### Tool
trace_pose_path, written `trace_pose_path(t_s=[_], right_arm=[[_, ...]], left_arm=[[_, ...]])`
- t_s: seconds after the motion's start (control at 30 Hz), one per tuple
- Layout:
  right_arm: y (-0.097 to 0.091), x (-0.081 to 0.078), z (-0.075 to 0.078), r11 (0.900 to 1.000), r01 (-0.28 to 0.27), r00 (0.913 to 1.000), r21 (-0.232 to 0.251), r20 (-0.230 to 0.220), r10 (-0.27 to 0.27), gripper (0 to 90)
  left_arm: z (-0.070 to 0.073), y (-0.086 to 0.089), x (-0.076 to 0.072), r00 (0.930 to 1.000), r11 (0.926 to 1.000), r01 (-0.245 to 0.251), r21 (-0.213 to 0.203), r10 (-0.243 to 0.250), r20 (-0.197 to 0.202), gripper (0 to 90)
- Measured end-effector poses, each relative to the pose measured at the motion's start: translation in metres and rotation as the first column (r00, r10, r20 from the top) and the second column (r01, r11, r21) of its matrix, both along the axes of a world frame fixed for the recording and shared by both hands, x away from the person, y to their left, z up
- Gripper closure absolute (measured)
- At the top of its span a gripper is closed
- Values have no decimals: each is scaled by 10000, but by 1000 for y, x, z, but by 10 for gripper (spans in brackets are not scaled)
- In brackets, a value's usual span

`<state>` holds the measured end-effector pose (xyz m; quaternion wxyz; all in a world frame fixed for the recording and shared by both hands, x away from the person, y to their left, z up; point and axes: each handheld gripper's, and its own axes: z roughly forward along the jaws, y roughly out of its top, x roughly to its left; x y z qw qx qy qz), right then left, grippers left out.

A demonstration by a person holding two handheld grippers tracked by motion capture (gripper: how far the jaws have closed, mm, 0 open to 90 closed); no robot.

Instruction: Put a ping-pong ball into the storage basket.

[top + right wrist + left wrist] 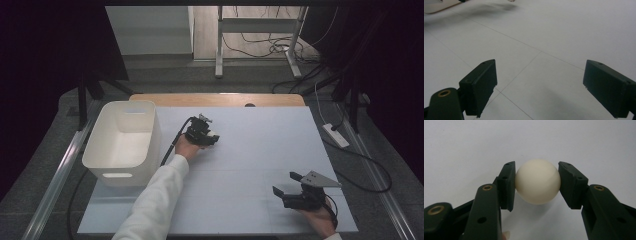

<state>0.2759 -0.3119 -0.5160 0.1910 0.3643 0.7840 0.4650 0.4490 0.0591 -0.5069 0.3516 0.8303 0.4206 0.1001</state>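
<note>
A cream-white ball [537, 181] sits between the two black pads of my left gripper [536, 183], and both pads press on its sides. From above, the left gripper [212, 139] is over the middle of the white table sheet, just right of the bin, with the ball [214, 138] a pale spot at its tip. My right gripper [286, 183] rests near the front right of the sheet. Its jaws stand wide apart with nothing between them, as the right gripper view [537, 92] shows over bare sheet.
A white plastic bin [124, 142] stands at the left edge of the white sheet [260, 150]. A wooden table edge [220, 99] runs behind the sheet. Cables and a power strip [336, 135] lie on the floor to the right.
</note>
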Motion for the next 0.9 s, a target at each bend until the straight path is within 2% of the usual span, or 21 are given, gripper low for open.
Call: trace_pose_path(t_s=[0.4,0.9], right_arm=[[0,0,0,10000,3,10000,-16,10,-3,119],[1,-1,1,10000,1,10000,9,39,-1,119]], left_arm=[[10,0,-6,9997,10000,-1,-52,2,227,504],[29,7,-21,9986,9999,67,-108,-62,529,503]])
